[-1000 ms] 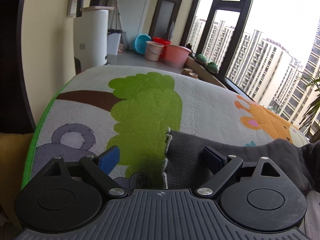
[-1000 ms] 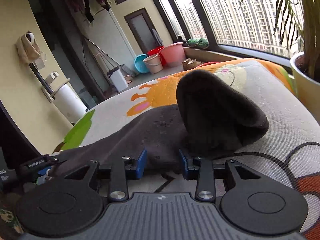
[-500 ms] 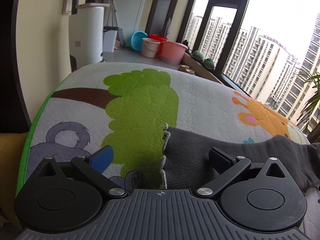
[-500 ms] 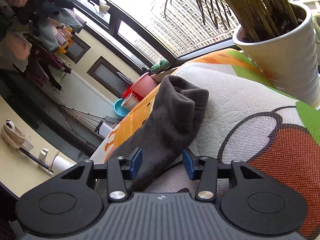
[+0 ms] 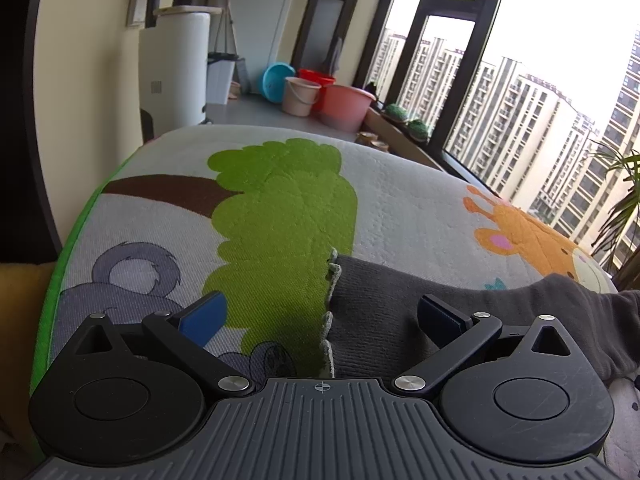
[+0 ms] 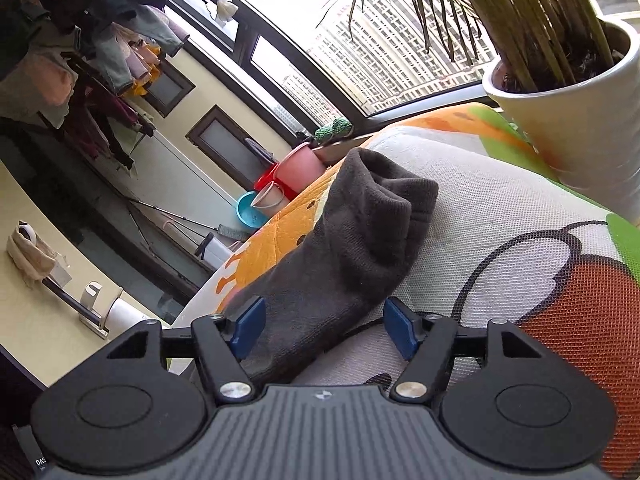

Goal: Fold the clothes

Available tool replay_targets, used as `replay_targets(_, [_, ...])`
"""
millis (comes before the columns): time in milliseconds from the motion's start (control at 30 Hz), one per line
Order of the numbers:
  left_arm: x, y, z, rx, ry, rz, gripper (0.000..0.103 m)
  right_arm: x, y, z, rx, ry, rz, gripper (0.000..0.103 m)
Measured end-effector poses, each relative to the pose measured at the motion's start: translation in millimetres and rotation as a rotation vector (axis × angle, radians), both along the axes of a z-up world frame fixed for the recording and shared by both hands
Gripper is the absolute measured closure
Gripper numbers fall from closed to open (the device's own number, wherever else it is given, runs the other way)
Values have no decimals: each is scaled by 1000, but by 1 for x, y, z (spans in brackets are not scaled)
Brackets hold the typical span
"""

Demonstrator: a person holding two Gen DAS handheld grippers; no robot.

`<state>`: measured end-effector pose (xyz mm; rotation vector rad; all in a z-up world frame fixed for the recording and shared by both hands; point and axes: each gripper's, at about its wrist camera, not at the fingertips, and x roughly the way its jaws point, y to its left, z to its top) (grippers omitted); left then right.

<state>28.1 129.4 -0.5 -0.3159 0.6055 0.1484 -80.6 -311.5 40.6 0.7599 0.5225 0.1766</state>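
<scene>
A dark grey sock point(image 5: 384, 304) lies on a cartoon-print play mat point(image 5: 280, 208), its pale scalloped cuff toward the left. My left gripper point(image 5: 320, 316) is open wide, straddling the cuff end just above the mat, holding nothing. In the right wrist view the sock's toe end point(image 6: 360, 232) is bunched and folded over on itself. My right gripper point(image 6: 324, 326) is open, its blue pads on either side of the sock's body, not clamped on it.
A white pot with a palm point(image 6: 568, 120) stands at the mat's right edge. Pink, red and blue buckets point(image 5: 320, 96) and a white cylinder appliance point(image 5: 172, 72) stand on the floor beyond the mat. Windows run along the right. Clothes hang overhead point(image 6: 100, 52).
My right gripper opened wider, tilted and drew back along the sock toward the toe end. My left gripper stayed open and shifted slightly over the cuff.
</scene>
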Motion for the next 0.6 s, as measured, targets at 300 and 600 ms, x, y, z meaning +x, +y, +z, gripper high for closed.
replay_targets(300, [3,2,0,-7,-4,3,0,0,3,0,-7,-7,14,31])
replay_targets(600, [3,4,0,-11,-4,4,0,1,3,1,-8,-13,21,28])
